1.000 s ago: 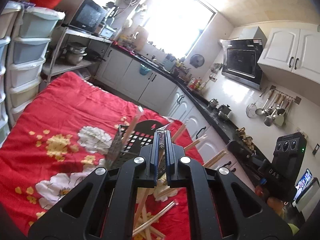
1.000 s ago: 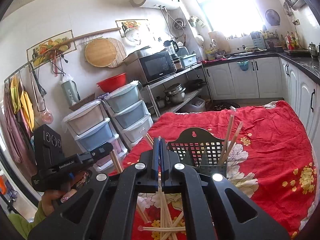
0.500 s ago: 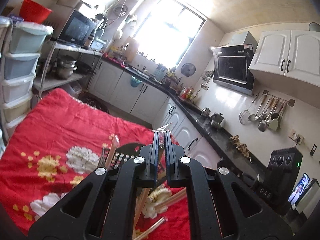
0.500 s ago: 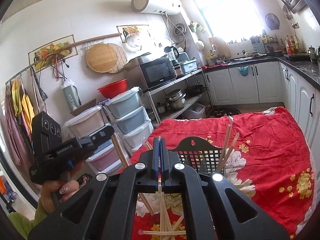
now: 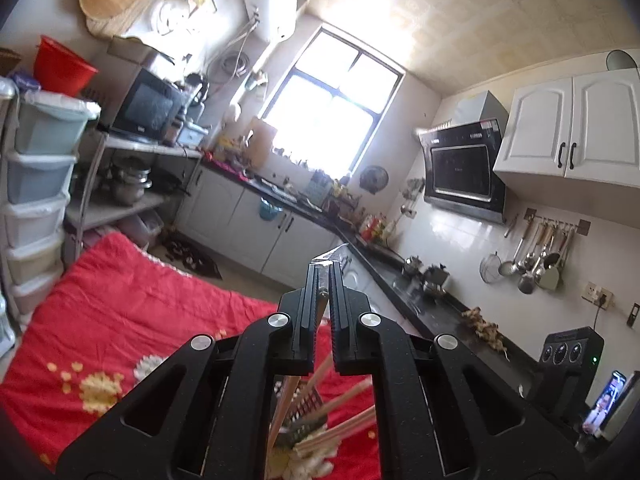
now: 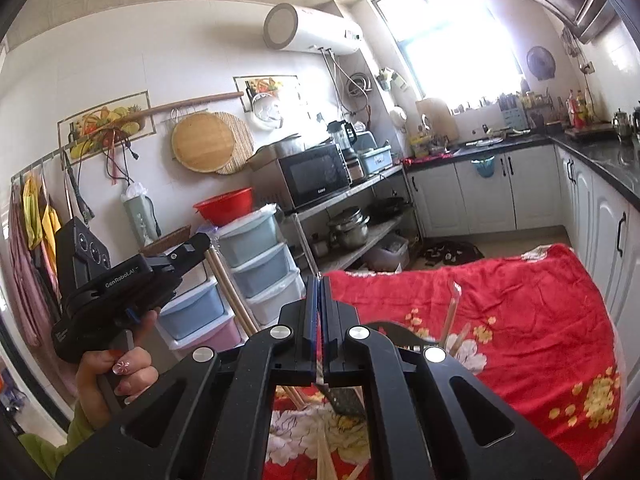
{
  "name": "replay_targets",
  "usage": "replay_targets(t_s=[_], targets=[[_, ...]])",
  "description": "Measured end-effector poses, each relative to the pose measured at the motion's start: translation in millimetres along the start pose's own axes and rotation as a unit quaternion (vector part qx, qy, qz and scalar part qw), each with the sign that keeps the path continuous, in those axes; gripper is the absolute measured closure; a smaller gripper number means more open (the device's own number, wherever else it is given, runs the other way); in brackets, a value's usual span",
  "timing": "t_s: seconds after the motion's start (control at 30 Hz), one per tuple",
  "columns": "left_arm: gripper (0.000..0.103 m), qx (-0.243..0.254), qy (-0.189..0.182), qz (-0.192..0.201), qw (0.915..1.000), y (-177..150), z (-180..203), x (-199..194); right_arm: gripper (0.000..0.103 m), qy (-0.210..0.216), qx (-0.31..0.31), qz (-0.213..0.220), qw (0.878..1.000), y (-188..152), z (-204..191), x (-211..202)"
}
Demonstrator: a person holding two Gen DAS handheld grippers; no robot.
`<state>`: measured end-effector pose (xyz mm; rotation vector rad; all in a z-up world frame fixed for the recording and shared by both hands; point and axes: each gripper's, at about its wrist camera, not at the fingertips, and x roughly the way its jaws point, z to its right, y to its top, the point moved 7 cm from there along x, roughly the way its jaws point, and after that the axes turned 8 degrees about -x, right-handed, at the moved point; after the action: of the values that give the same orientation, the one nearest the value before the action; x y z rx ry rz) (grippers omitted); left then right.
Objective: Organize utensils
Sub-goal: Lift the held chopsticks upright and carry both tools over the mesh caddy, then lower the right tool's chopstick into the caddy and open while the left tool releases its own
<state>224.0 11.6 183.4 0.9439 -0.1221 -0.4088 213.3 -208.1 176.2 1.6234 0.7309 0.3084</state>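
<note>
Above the red floral cloth (image 5: 132,312) | left gripper (image 5: 324,270) clamped on wooden chopsticks (image 6: 234,298), held aloft, slanting down | right gripper (image 6: 319,280) pressed together, thin sliver between pads | black utensil holder (image 6: 346,400) and loose chopsticks (image 5: 344,400) below

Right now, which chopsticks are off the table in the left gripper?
The wooden chopsticks hanging from the left gripper, beside the plastic drawers. The rest lie on the red cloth or stand in the black holder.
</note>
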Motion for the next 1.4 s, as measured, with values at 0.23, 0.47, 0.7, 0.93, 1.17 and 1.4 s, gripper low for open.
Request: replay_targets(t_s=[0.23,0.47,0.7,0.93,1.17,1.4], targets=[[0.100,0.016,0.001,0.036,0.9992,23.5,14.2,5.4,0.101,-0.008,-0.008,0.022,1.000,22.3,3.9,1.0],[0.100,0.036,0.012,0.063,0.9973,35.7,21.8,18.1,0.101,-0.011,-0.013,0.053,0.998,44.5,7.9,0.0],[0.100,0.043,0.014,0.075,0.9962,33.9,11.9,33.1,0.101,-0.007,-0.009,0.057,0.998,46.2,16.3,14.0],[0.100,0.060,0.038,0.075,0.9946,14.4,-6.3,46.8,0.101,-0.015,0.011,0.041,0.999,32.8,35.0,30.0],[0.100,0.061,0.047,0.055,0.9955,-6.2,-22.4,54.2,0.101,-0.018,0.030,0.024,0.999,17.1,48.6,45.0],[0.100,0.059,0.061,0.028,0.9961,-28.4,-37.6,61.6,0.101,-0.028,0.034,0.005,0.999,-3.0,53.4,58.4]])
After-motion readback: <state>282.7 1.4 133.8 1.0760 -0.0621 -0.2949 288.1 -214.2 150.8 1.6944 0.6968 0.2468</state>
